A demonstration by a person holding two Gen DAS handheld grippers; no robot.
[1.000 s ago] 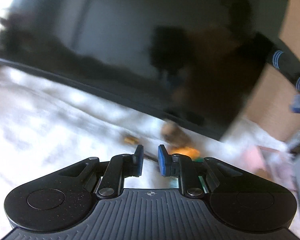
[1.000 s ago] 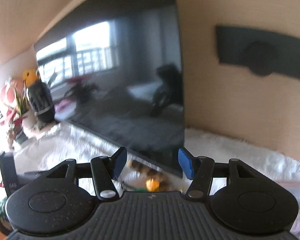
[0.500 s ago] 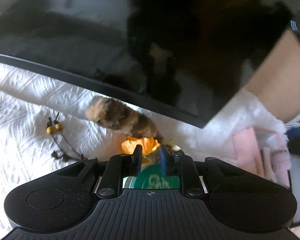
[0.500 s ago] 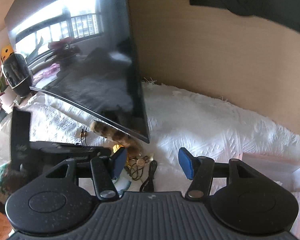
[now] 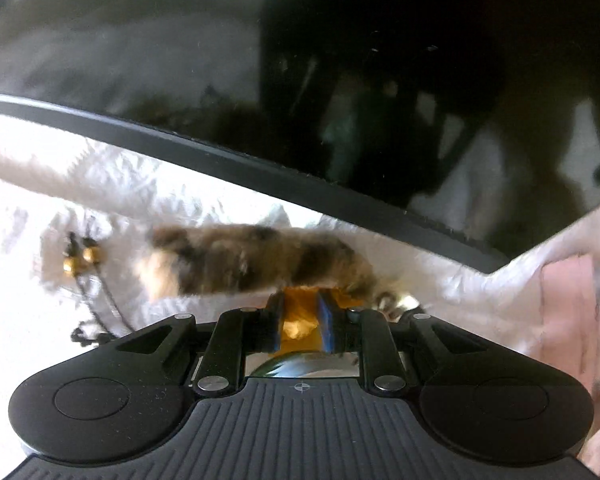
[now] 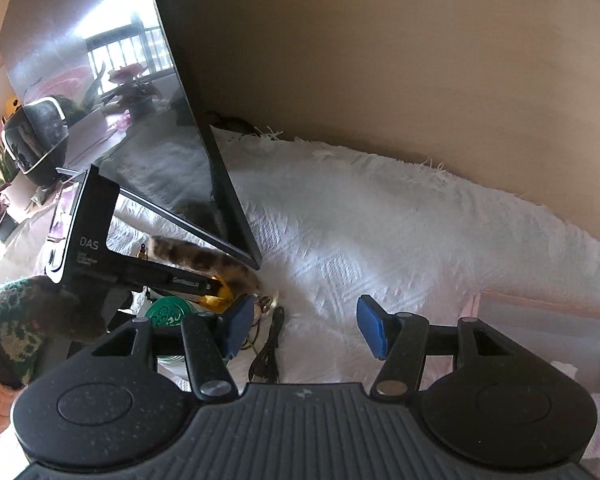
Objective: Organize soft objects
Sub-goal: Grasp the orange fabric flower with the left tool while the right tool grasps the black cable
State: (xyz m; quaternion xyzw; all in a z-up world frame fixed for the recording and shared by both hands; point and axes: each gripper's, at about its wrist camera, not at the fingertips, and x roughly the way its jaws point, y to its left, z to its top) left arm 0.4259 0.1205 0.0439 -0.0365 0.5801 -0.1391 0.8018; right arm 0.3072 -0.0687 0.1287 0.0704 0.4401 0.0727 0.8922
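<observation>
The mottled brown-and-tan furry tail-shaped plush [image 5: 256, 260] lies lengthwise on the white textured cloth [image 6: 380, 216] covering the surface, just under the lower edge of the big black flat screen [image 5: 180, 60]. At its right end an orange crinkled fabric piece [image 5: 300, 312] joins it, and that is where your left gripper [image 5: 300, 320] sits: the jaws are closed in on the orange fabric, their blue pads [image 5: 327, 322] pressing it from both sides. The fur itself is blurred in the left wrist view, so its finer detail cannot be read.

Just left of the plush, two small gold beads on thin black cords [image 5: 82, 258] rest on the cloth. Below the left jaws a round green-topped container [image 6: 168, 312] shows, touching or nearly touching the orange fabric (the right wrist view gives the clearer look).

Your right gripper [image 6: 306, 326] hangs over bare cloth to the right of all this, jaws wide apart and holding nothing. A coiled black cable [image 6: 266, 354] lies just beside its left pad. Well off to the right sits a pale pink box [image 6: 548, 312], and at the far left edge your knitted green-patterned sleeve [image 6: 12, 336] comes into the right wrist view. A tan wall [image 6: 420, 60] rises behind the cloth.
</observation>
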